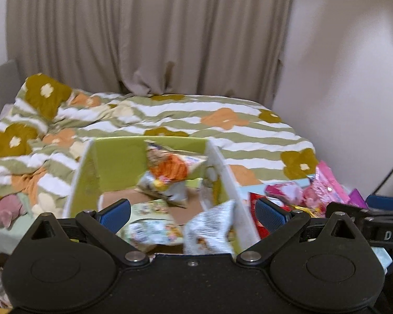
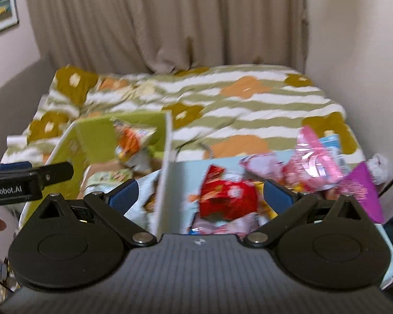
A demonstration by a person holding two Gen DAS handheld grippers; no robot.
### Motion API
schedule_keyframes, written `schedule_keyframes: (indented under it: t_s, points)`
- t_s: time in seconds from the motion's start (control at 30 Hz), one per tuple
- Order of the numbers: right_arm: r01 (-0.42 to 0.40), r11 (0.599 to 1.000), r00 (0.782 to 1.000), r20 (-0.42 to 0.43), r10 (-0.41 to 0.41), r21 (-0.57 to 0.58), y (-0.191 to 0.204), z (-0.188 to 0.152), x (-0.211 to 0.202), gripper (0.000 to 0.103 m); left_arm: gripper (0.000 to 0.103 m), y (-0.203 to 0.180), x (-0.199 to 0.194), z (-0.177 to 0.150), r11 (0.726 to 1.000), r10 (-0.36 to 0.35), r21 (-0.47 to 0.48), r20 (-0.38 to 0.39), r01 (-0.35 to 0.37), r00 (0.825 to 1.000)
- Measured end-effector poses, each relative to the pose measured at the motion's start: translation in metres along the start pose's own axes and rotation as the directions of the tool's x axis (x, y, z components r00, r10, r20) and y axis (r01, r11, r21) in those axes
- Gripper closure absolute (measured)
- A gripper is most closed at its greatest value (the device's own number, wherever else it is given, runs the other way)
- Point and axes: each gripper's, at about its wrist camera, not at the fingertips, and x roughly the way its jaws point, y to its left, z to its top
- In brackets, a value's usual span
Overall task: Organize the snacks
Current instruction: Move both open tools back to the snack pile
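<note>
Left wrist view looks straight down into the green-lined cardboard box (image 1: 110,167) sitting on the bed, on the striped floral duvet (image 1: 249,130). Inside it: an orange-and-white snack bag (image 1: 170,168) leaning against the far wall, a pale green flat packet (image 1: 150,209) on the brown floor, and a silver-white crinkled bag (image 1: 212,229) at the near right corner. This view shows only a sliver of the neighbouring box.

Right wrist view gives that neighbour in full: a pale blue-lined box (image 2: 186,172) touching the green one along a shared white wall. It holds a red packet with white dots (image 2: 228,198), pink foil bags (image 2: 314,167) and a purple packet (image 2: 364,191) sticking up at the right edge (motion blur, labels unreadable). The green box appears here only at an angle, on the left.

Left gripper (image 1: 192,214): jaws spread wide, blue pads (image 1: 115,216) well apart, nothing between them; poised over the green box.

Right gripper (image 2: 200,196): jaws likewise wide open, empty, poised over the blue box with the red packet framed between them, not touching as far as can be seen.

Beige curtain (image 1: 149,34) behind the bed.
</note>
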Motion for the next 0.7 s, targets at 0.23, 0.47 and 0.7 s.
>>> schedule_keyframes:
  t_s: [0.23, 0.47, 0.7]
  points:
    - [0.060, 0.997, 0.998, 0.031, -0.061, 0.047, -0.072, -0.006, -0.019, 0.000, 0.000, -0.070, 0.010, -0.008, 0.998, -0.060, 0.036, -0.014, 0.061, 0.998]
    - [0.107, 0.993, 0.994, -0.001, -0.107, 0.055, -0.149, -0.012, -0.026, 0.000, 0.001, -0.150, 0.031, -0.024, 0.991, -0.102, 0.077, -0.074, 0.107, 0.992]
    - [0.090, 0.994, 0.993, -0.078, -0.086, 0.060, -0.217, -0.019, -0.010, 0.000, 0.002, -0.208, 0.057, -0.045, 0.979, -0.115, 0.151, -0.127, 0.134, 0.985]
